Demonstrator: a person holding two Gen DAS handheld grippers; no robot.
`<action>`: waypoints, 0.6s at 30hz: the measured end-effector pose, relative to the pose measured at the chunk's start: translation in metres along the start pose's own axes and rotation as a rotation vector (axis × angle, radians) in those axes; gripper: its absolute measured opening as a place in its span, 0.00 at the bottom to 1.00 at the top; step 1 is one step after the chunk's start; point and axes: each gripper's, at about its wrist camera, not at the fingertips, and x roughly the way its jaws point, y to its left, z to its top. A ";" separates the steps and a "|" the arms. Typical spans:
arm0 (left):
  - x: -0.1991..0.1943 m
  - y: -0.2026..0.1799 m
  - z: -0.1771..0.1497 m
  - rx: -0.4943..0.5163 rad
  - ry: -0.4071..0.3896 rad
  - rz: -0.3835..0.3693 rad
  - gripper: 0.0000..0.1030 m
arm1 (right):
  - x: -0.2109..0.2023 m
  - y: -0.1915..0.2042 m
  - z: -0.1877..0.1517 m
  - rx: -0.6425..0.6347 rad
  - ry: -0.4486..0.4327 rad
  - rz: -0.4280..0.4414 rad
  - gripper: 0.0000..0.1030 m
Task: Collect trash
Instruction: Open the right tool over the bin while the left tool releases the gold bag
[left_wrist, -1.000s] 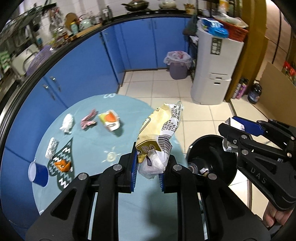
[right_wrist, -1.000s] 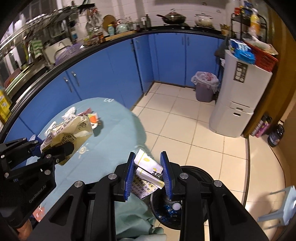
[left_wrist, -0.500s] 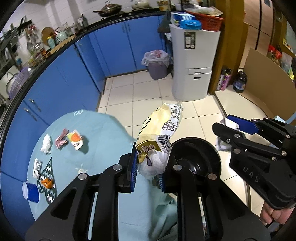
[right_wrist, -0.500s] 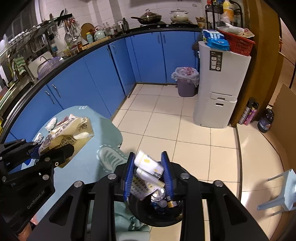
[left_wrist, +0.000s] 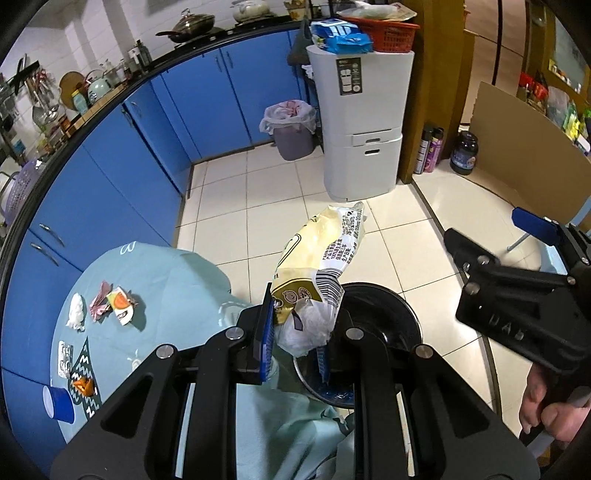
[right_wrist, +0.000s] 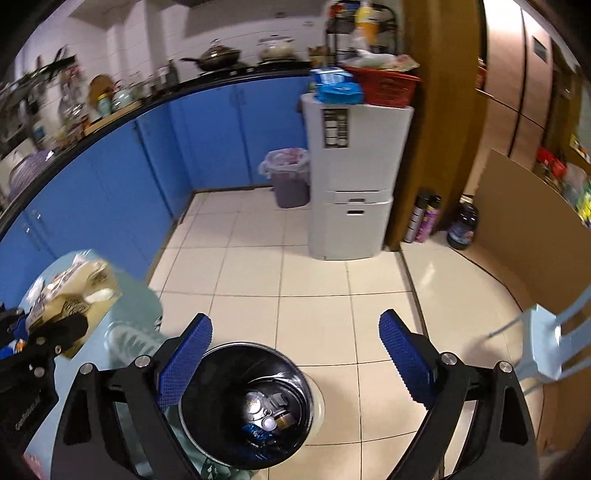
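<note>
Lying on the round table (left_wrist: 177, 280) at far left: 1 blue cup (left_wrist: 59, 403), 1 orange scrap (left_wrist: 82, 384), 1 foil wrapper (left_wrist: 64, 357), 1 white wad (left_wrist: 76, 314), 1 pink wrapper (left_wrist: 99, 303) & 1 orange-white packet (left_wrist: 120, 305), i.e. 6 bits of trash. Mid-frame, left gripper (left_wrist: 295, 339) is clamped on 1 yellow snack bag (left_wrist: 319, 269), held w/ its top tilted up over the black bin (right_wrist: 251, 402), which has several items inside. Right gripper (right_wrist: 295, 354) has jaws spread wide, nothing btw them, above that bin.

Our left gripper (left_wrist: 295, 339) is clamped tight, fingers pointing forward and slightly down. Our right gripper (right_wrist: 295, 354) has its blue pads (right_wrist: 404, 356) spread wide; our right hand (left_wrist: 550, 410) grips the handle.
</note>
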 end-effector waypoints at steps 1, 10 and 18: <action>0.001 -0.002 0.001 0.002 0.003 -0.002 0.20 | 0.000 -0.004 0.000 0.012 -0.003 -0.008 0.87; 0.005 -0.017 0.011 0.020 0.012 -0.017 0.22 | -0.004 -0.026 0.002 0.053 -0.023 -0.053 0.87; 0.004 -0.008 0.011 -0.044 0.007 -0.036 0.95 | -0.003 -0.022 0.004 0.045 -0.029 -0.040 0.87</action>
